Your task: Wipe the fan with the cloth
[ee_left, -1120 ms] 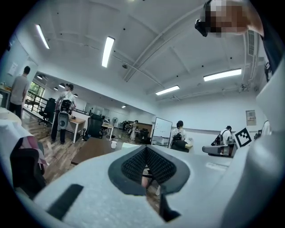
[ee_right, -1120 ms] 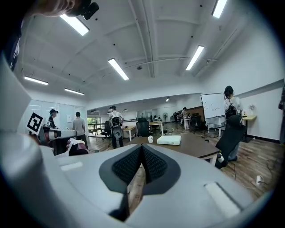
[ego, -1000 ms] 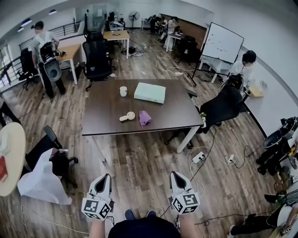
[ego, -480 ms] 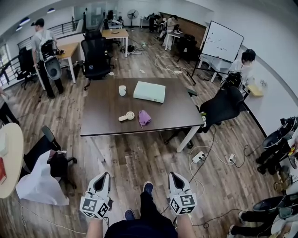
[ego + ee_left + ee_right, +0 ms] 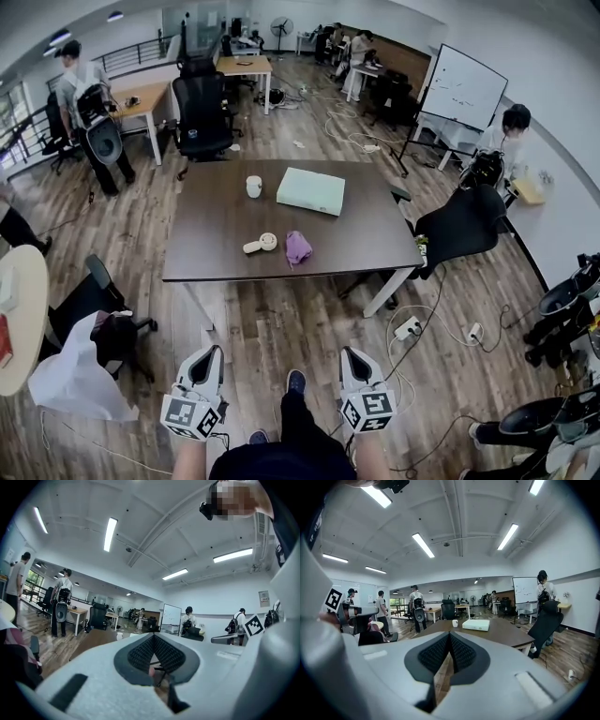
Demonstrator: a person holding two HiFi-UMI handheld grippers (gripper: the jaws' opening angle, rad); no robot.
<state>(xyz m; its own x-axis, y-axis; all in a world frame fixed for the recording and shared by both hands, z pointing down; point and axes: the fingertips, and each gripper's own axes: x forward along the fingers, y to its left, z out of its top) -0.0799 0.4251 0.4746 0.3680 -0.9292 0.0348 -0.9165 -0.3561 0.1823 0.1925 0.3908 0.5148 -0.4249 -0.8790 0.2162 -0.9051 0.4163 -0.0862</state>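
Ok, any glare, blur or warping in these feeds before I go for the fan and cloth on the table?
Head view: strong fisheye curving, dark corners, even light; the cream handheld fan and crumpled purple cloth on the dark brown table look tiny but sharp. Left gripper view: bright ceiling strip lights, dark rim. Right gripper view: same warp, table clear.

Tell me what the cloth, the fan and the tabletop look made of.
Cloth: soft purple fabric, crumpled into folds. Fan: probably cream plastic, smooth; too small to be sure. Tabletop: dark brown, matte, likely wood laminate.
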